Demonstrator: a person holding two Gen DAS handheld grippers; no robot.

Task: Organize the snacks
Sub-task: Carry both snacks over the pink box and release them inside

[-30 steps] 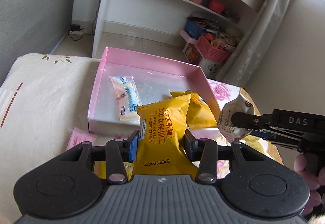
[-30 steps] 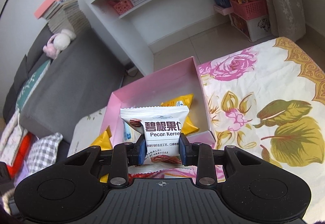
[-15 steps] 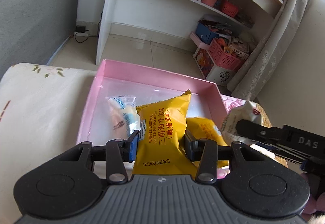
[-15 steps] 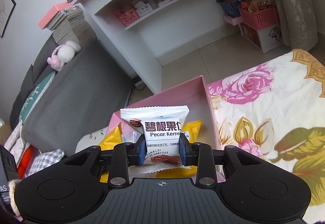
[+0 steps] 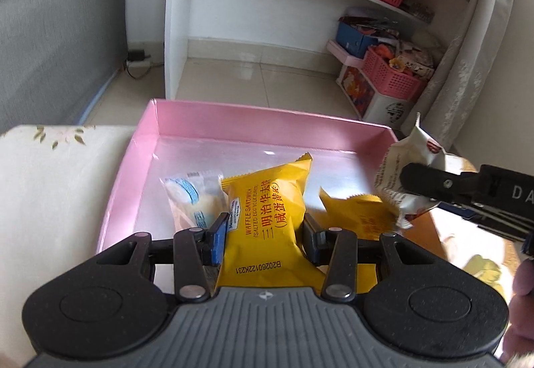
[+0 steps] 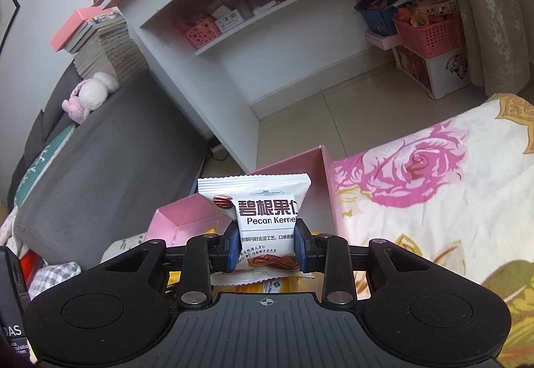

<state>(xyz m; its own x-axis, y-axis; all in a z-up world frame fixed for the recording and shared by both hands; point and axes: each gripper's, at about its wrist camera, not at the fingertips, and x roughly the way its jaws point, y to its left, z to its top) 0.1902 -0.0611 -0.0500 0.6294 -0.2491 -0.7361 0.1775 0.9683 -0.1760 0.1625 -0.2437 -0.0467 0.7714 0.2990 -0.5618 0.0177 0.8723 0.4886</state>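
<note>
Pink cardboard, the open box (image 5: 213, 121) sits on the floral cloth (image 6: 434, 201). Only the left wrist view shows its floor, with a yellow packet (image 5: 357, 211) and a blue-and-white one (image 5: 192, 198). The left gripper (image 5: 265, 234) pinches a yellow waffle sandwich packet (image 5: 267, 218) above it. The right gripper (image 6: 267, 248) clamps a white pecan kernel packet (image 6: 263, 211) over the box's right wall.

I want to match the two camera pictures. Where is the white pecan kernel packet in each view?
Left wrist view: the pecan kernel packet is at the right edge, pinched in the right gripper.
Right wrist view: the packet is at lower centre, between the gripper's fingers.
Shared landmark: the pink box.
</note>
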